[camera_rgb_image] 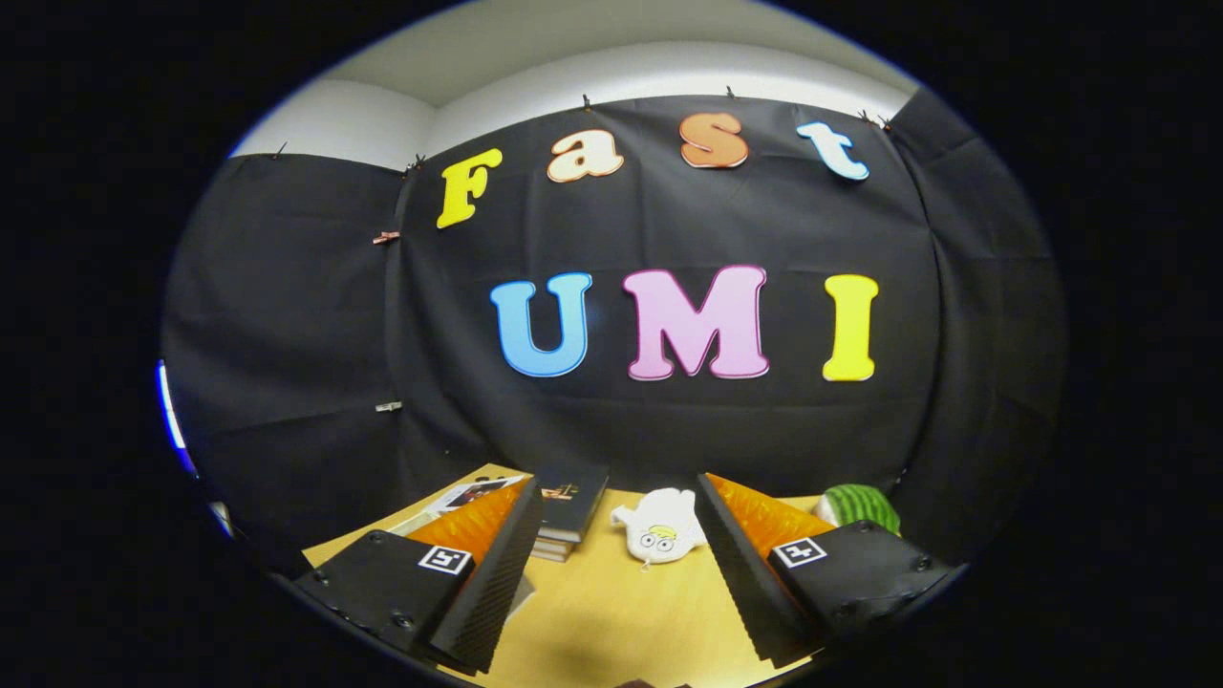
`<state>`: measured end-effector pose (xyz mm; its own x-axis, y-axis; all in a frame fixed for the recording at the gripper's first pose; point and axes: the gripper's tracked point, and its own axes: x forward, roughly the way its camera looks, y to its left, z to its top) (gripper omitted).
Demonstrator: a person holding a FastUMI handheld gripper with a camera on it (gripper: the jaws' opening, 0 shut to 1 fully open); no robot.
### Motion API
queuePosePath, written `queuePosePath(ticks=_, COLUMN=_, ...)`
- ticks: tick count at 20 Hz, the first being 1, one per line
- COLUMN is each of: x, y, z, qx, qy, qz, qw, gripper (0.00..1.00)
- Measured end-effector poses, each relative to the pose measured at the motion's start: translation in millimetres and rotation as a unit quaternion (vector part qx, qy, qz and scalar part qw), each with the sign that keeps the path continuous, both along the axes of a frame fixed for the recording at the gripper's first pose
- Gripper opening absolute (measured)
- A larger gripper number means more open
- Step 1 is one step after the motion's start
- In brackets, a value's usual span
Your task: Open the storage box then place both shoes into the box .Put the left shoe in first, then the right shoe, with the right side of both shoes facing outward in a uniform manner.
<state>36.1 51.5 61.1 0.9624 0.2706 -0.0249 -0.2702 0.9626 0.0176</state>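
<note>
Gripper (619,564): riding level above the wooden table (602,612), pointing at the booth wall, fingers spread wide and gripping nothing.
Between the fingers: bare tabletop.
Just beyond the fingertips: a white plush toy (661,524) is lying there, a stack of dark books (566,506) sitting left of it.
Behind the right finger: a green striped plush (860,505) is peeking out.

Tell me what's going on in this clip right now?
Nothing is being handled yet. The gripper is held above a wooden table with its fingers open and nothing between them. Beyond the fingers lie a stack of dark books, a small white plush toy and a green striped object, with the black booth wall behind.
</note>
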Motion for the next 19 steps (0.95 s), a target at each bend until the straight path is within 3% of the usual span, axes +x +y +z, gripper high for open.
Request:
queuePosePath(ticks=6, x=-9, y=-52, z=7, qx=-0.005, qy=-0.034, qz=-0.069, qw=0.997, gripper=0.98)
queuePosePath(ticks=12, x=-3, y=-75, z=-3, qx=-0.002, qy=-0.016, qz=-0.135, qw=0.991, gripper=0.98)
queuePosePath(ticks=19, x=-13, y=-55, z=-5, qx=0.02, qy=-0.007, qz=-0.148, qw=0.989, gripper=0.98)
